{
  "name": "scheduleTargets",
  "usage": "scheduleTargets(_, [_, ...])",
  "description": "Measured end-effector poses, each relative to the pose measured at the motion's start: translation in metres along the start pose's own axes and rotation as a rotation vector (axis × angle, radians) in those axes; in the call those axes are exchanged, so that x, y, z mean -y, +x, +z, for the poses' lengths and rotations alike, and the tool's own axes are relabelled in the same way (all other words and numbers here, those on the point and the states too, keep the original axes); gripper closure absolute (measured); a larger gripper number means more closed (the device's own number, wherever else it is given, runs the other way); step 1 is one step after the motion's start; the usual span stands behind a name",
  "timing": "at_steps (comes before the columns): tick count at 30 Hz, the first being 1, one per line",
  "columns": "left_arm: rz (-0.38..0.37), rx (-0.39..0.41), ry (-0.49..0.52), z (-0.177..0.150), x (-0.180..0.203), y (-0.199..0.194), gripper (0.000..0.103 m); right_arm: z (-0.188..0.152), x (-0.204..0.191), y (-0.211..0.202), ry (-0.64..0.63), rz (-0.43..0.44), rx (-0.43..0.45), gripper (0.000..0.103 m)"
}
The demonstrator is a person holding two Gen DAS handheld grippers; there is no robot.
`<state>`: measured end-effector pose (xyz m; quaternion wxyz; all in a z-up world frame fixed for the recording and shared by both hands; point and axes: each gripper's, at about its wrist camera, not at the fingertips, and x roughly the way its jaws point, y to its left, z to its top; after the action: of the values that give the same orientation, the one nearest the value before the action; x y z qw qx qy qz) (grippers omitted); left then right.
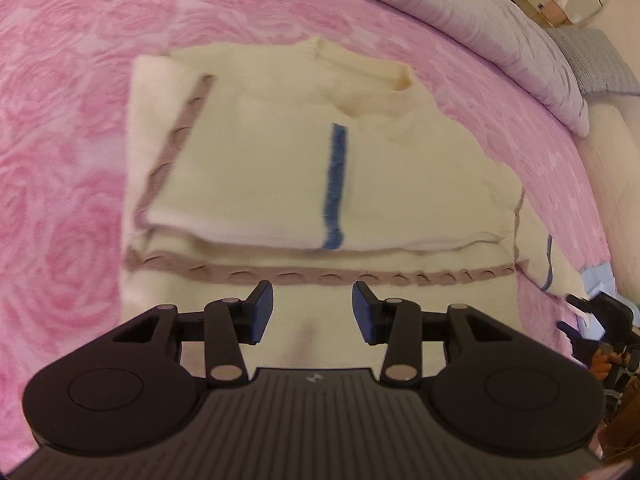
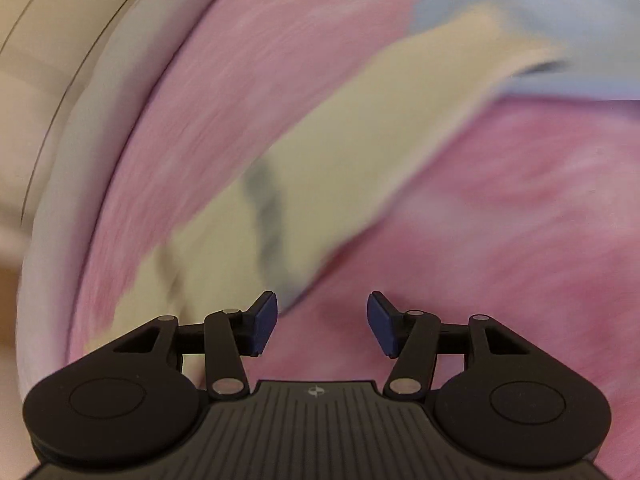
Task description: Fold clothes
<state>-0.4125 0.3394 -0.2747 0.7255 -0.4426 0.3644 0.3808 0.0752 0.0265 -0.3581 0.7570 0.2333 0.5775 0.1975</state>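
A cream sweater (image 1: pixel 260 168) with a blue stripe and a mauve trim band lies partly folded on the pink rose-patterned bedspread (image 1: pixel 60 140). My left gripper (image 1: pixel 313 308) is open and empty, just above the sweater's near part. The other gripper shows at the right edge of the left wrist view (image 1: pixel 592 316). In the blurred right wrist view the cream sweater (image 2: pixel 360 152) runs diagonally across the bedspread (image 2: pixel 520 220). My right gripper (image 2: pixel 322 322) is open and empty, over the bedspread beside the sweater's near edge.
A lilac duvet (image 1: pixel 500 28) and a grey-blue pillow (image 1: pixel 596 60) lie along the far side of the bed. A light blue cloth (image 2: pixel 540 8) lies at the sweater's far end. A cream wall or headboard (image 2: pixel 48 40) is at the left.
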Motion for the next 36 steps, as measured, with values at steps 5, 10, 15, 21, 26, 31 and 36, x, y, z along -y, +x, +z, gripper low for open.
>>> scheduleTargets(5, [-0.021, -0.012, 0.026, 0.003, 0.023, 0.011, 0.065, 0.043, 0.061, -0.007, 0.233, 0.065, 0.120, 0.051])
scheduleTargets(10, [-0.039, -0.033, 0.054, 0.002, 0.040, 0.016, 0.065, 0.058, 0.059, 0.014, 0.228, 0.094, 0.119, 0.092])
scheduleTargets(15, [-0.031, -0.015, 0.029, 0.001, 0.033, 0.003, 0.065, 0.053, 0.000, -0.002, -0.018, 0.063, 0.191, 0.093])
scheduleTargets(21, [-0.008, 0.018, -0.097, -0.010, 0.007, -0.016, 0.065, -0.053, -0.167, -0.013, -0.724, 0.288, 0.088, 0.094])
scheduleTargets(26, [-0.005, 0.040, -0.180, -0.020, -0.010, -0.026, 0.064, -0.176, -0.215, 0.012, -1.022, 0.355, -0.227, 0.079])
scheduleTargets(31, [-0.035, 0.039, -0.213, -0.025, -0.012, -0.020, 0.063, -0.207, -0.186, 0.018, -1.089, 0.252, -0.348, 0.059])
scheduleTargets(36, [-0.166, 0.006, -0.244, -0.018, 0.013, 0.022, 0.061, -0.158, -0.146, 0.013, -0.986, 0.095, -0.307, 0.056])
